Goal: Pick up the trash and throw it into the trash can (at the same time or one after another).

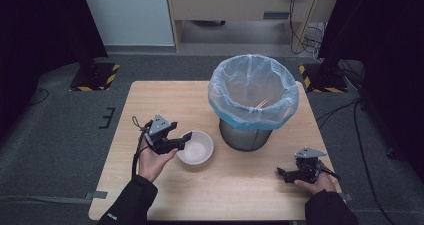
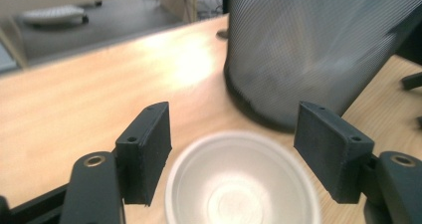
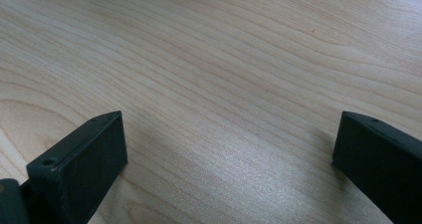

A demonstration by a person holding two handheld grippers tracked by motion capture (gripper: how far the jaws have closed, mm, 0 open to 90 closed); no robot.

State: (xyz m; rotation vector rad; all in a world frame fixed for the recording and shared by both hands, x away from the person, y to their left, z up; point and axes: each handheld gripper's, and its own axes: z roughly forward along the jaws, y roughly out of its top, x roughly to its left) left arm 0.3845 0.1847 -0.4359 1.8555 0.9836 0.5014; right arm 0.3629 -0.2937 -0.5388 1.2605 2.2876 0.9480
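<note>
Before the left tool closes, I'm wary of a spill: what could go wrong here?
1. The left tool stands open at the white bowl, whose rim is thin; a pinch there might tip it.
2. The mesh bin stands close beside the bowl; a swing could knock it.
3. Its plastic liner overhangs and could snag.

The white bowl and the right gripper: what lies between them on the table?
Only bare wood of the table lies between the white bowl and the right gripper, as the high view shows.
</note>
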